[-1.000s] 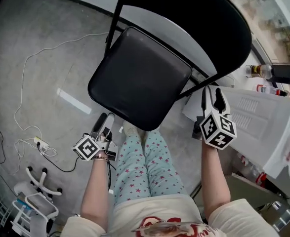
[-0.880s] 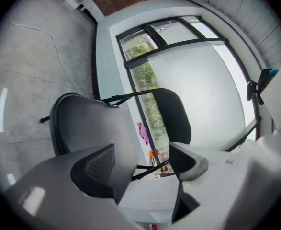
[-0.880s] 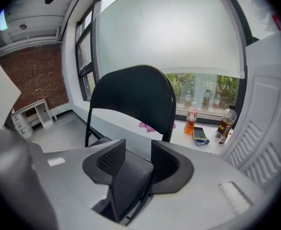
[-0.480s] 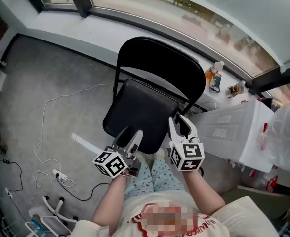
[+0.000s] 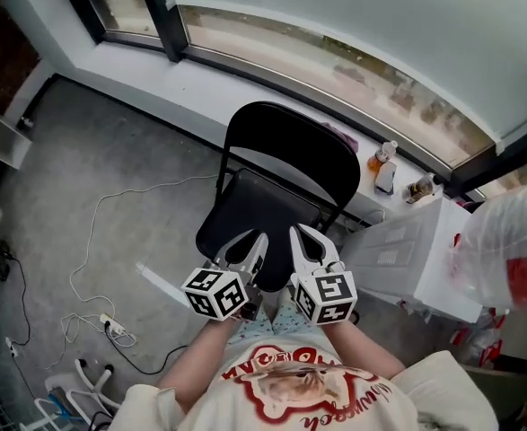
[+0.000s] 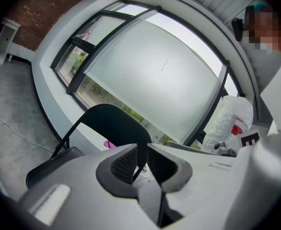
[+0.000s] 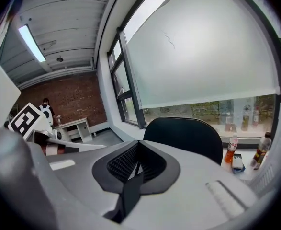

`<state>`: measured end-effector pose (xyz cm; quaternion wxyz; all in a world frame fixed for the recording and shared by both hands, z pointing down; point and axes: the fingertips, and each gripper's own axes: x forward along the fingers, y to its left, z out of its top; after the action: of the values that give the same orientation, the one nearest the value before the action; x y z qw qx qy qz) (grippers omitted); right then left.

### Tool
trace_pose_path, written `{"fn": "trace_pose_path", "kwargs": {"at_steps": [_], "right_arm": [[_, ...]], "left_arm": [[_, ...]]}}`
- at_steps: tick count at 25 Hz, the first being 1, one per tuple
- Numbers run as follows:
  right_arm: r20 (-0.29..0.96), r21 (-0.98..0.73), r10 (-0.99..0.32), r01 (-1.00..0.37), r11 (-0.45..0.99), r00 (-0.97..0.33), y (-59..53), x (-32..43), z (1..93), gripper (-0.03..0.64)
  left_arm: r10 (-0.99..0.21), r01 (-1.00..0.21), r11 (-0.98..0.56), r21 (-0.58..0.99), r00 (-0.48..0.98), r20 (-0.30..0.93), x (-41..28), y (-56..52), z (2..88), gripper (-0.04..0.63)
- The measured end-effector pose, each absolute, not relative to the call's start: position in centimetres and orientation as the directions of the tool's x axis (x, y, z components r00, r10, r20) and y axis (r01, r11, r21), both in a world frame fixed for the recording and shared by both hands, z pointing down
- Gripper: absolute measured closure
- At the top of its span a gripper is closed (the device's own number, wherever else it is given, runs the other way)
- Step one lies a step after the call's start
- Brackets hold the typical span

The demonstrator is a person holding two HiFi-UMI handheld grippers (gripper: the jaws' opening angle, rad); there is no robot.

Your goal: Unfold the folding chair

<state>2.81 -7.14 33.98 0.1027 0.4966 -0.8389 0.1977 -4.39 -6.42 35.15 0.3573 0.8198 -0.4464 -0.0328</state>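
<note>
Holding both tongs up side by side near the chest, the left tongs (image 5: pixel 247 241) clenched on nothing, the right tongs (image 5: pixel 303 236) just finishing closing, likewise empty. Just beyond the tips, looking down on the black folding chair (image 5: pixel 263 214) standing unfolded on the grey floor (image 5: pixel 83 169), backrest toward the white window ledge (image 5: pixel 200 74) — an orange drink bottle (image 5: pixel 382 157) resting there.
</note>
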Motion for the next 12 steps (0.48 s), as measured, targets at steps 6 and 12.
{"fn": "trace_pose_path", "kwargs": {"at_steps": [6,12], "right_arm": [[0.354,-0.244,-0.768,-0.845,0.476,-0.534,-6.8,1.7,31.9,0.597],[0.313,-0.246,-0.752,-0.815,0.525,-0.579,-6.4,-0.3,30.0,0.595]], "left_arm": [[-0.772,-0.726,-0.360,0.586,0.584,0.250,-4.6,-6.2,32.1,0.595],[-0.775,-0.719,-0.375,0.586,0.589,0.227,-5.7,-5.4,30.2,0.595]]}}
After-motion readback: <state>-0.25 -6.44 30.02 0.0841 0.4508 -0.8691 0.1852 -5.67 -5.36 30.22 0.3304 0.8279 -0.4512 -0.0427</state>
